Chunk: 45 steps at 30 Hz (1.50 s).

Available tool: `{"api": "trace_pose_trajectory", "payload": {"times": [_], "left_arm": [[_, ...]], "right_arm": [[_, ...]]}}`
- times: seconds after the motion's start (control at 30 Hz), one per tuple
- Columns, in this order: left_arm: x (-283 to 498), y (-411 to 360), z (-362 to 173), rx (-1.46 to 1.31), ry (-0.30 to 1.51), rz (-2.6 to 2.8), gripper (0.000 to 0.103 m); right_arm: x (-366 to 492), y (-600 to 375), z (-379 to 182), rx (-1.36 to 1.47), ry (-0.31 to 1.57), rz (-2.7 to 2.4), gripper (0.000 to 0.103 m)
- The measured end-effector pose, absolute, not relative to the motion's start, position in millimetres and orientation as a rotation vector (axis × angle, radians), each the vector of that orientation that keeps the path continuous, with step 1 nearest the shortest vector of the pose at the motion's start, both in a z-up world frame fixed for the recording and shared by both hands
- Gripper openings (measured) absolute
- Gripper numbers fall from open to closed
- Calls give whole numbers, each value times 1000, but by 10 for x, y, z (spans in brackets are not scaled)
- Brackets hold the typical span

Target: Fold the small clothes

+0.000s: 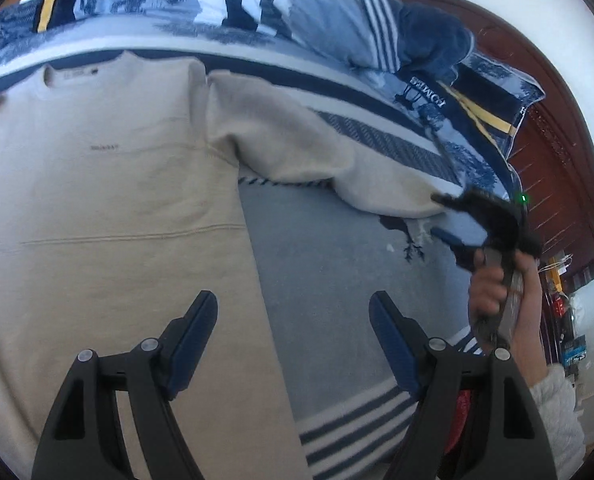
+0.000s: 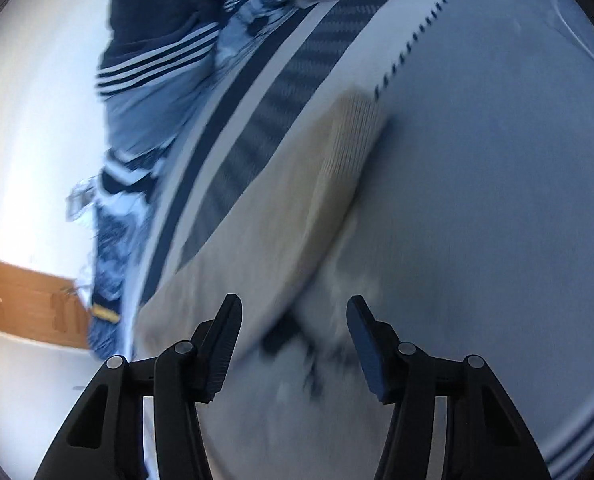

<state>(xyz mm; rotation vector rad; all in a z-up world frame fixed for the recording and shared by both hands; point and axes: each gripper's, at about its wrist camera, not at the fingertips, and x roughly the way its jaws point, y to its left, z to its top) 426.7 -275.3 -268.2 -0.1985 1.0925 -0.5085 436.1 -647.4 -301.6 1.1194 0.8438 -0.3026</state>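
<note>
Two grippers are in play, and I have a beige sweatshirt (image 1: 109, 184) spread flat, front up, on a blue-grey patterned bedspread (image 1: 337, 264), its collar toward the pillows and its hem toward me. From the left wrist camera, my left gripper (image 1: 293, 320) hangs above the sweatshirt's lower right edge with its jaws spread wide and nothing between them; one blue-padded finger sits over the beige cloth, the other over bare bedspread. The garment's sleeve (image 1: 321, 160) stretches out sideways to the right, away from the body panel, lying on the bedspread. At its far end I see my right gripper (image 1: 445, 220), held in a hand (image 1: 489, 284), with its tips just at the cuff; from this view I cannot tell whether they touch the cloth. The right wrist camera is motion-blurred, but it shows the right gripper (image 2: 293, 324) with its jaws wide apart and empty, the ribbed cuff (image 2: 349, 148) lying ahead of them on the bedspread (image 2: 477, 200). Striped and tree-print pillows (image 1: 337, 28) are piled at the head of the bed against a dark wooden headboard (image 1: 557, 152).
</note>
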Motion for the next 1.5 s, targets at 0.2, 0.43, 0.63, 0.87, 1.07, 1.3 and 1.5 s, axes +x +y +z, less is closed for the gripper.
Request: {"api": "trace_pose_trajectory", "payload": {"times": [0.2,0.43,0.63,0.87,1.07,1.3,1.5], "left_arm": [[4375,-2738,-2724,-204,1098,-490,77],[4336,-2308,-2435,-274,1049,-458,77],[4109,-1672,-2277,-331,999,-400,77],[3742,-494,-2477,-437,1040,-235,77],[3643,59,-2713,-483,1102,-133,77],[3842,-69,-2683,-449,1093,-157,77],[3971,-328,-2660,-452,1109,-207,77]], "right_arm": [[4718,-6695,-3135,1039,900,-404,39],[4699,-6495,-2579,815,827,-455,4],[4585,-4836,-1449,372,689,-213,4],[4116,-2593,-1386,141,701,179,4],[3934,-1789,-2230,190,859,329,6],[3935,-2018,-2730,452,1063,505,38],[3983,-2901,-2652,700,927,502,64]]}}
